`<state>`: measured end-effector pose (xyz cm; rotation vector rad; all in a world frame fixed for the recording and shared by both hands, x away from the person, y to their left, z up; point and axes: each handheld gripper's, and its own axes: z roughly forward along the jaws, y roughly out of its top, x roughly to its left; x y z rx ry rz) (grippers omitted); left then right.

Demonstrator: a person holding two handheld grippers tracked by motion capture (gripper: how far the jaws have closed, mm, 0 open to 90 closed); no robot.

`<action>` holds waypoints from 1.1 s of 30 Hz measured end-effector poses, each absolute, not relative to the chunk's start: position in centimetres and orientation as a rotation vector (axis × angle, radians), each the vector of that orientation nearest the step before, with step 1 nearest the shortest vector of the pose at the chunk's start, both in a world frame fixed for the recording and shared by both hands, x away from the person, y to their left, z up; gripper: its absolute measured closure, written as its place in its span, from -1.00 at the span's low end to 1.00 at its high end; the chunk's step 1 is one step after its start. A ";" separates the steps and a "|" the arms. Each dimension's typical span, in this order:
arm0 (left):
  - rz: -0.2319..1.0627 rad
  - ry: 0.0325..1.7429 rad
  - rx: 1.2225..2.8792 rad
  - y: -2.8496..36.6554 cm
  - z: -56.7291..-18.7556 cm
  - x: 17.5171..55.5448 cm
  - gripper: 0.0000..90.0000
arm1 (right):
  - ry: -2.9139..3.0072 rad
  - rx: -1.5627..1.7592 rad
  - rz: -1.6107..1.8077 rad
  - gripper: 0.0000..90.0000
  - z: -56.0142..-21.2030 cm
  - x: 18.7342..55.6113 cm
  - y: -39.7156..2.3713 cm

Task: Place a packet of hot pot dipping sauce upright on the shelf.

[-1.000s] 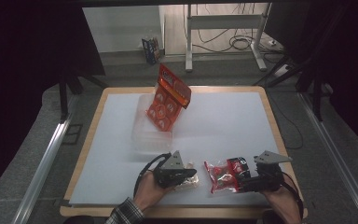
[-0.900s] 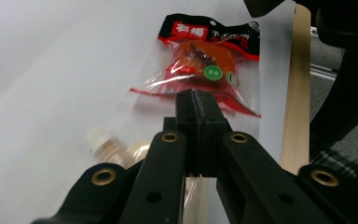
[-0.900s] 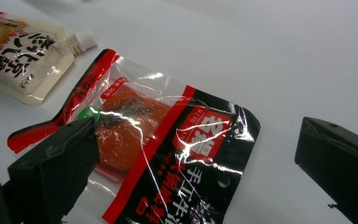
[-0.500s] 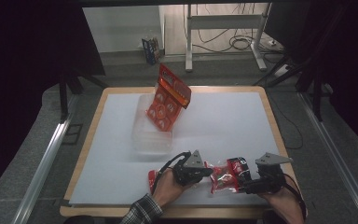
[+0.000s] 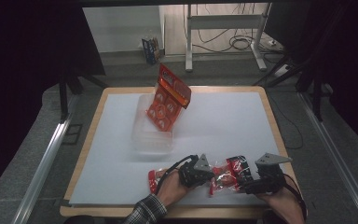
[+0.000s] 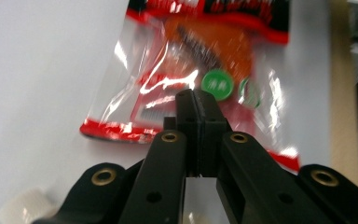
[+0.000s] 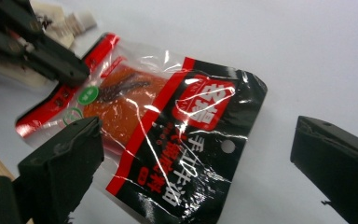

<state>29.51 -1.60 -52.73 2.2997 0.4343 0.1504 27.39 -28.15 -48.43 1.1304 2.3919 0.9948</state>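
Left gripper view: your left gripper (image 6: 196, 100), pressed together, pinned the snack packet (image 6: 200, 74); right gripper (image 7: 196, 154) spread astride it to grab.

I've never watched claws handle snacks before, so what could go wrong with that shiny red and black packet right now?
The left claw is shut, tips at the glossy red-and-black plastic snack packet; whether it pinches the film is unclear, so it might slip or tear. The right claw straddles the packet, open; closing may crush the orange snack. The packet lies near the table's wooden edge and could slide off.
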 end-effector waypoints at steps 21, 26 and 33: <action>0.148 0.457 2.361 -1.3 -52.8 29.4 1.00 | 2.543 1.260 1.068 -0.73 -50.1 28.3 -27.6; 0.155 0.454 2.368 -1.4 -52.8 29.3 1.00 | 2.578 1.221 1.123 -0.59 -50.0 28.4 -26.5; 0.154 0.466 2.361 -1.4 -52.8 29.3 1.00 | 2.583 1.215 1.223 -0.28 -49.6 28.6 -25.8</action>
